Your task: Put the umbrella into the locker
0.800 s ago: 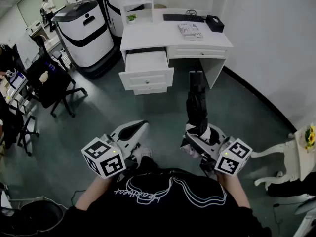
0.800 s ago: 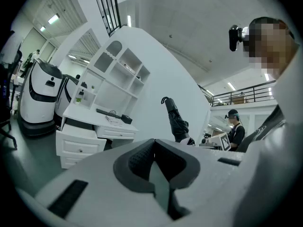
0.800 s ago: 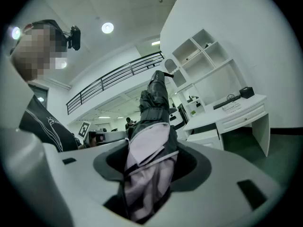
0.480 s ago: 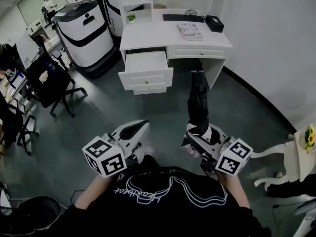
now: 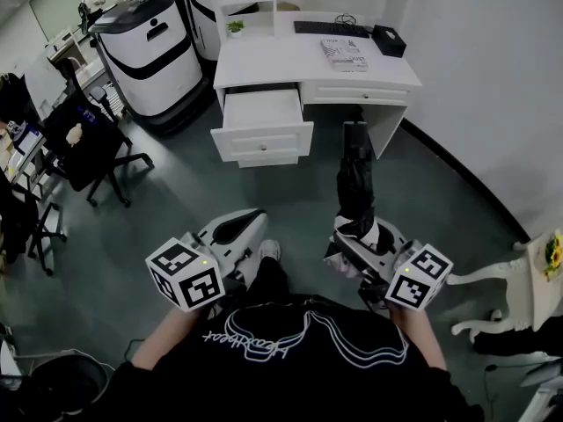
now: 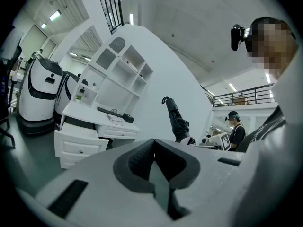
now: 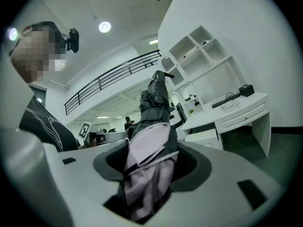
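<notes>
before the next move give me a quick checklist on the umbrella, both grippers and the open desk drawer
1. Grip: ok. The right gripper has its jaws closed on the umbrella.
2. Umbrella folded: ok. Its canopy is bundled, with the handle end pointing away from the person.
3. Free hand: ok. The left gripper has its jaws together with nothing between them.
4. Drawer open: ok. The top drawer of the desk is pulled out.
5. Umbrella fits the drawer: cannot tell.

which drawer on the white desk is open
The upper left drawer, pulled well out of the white desk; the wide drawer to its right sits flush, closed.
</notes>
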The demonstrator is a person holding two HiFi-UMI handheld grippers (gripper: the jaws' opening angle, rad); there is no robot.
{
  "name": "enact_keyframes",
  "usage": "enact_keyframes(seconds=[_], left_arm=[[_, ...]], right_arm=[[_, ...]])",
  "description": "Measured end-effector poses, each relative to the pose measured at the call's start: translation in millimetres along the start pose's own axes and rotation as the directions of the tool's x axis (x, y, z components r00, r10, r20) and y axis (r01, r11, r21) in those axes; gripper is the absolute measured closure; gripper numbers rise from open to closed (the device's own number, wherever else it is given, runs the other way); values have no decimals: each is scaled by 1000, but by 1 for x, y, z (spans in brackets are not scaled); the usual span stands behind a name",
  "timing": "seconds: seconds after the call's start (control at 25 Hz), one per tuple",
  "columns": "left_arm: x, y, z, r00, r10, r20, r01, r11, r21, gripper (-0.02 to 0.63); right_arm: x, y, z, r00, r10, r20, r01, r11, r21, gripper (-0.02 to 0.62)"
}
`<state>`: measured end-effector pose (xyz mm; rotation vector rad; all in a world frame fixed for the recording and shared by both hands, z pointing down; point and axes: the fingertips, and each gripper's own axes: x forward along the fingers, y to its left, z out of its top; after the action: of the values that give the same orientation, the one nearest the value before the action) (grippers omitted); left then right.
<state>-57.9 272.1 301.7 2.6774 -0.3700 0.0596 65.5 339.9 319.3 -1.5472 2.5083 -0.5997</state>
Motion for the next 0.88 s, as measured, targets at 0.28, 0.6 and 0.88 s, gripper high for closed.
enact_keyframes(seconds=[0.28,0.6,0.88], left_arm=[[28,53,12,1000,-6,-17,6,999,-34,600],[69,156,45,998,28,-50,-33,994,-101,600],[109,262,76,994,68,-84,-79,987,-138,601]], right_arm=[[46,-37,5,999,-14,-37,15,1000,22,357],[137,-97,28,995,-26,-94,32,998,61,357],[226,-154,46,985,-45,-168,59,995,76,357]])
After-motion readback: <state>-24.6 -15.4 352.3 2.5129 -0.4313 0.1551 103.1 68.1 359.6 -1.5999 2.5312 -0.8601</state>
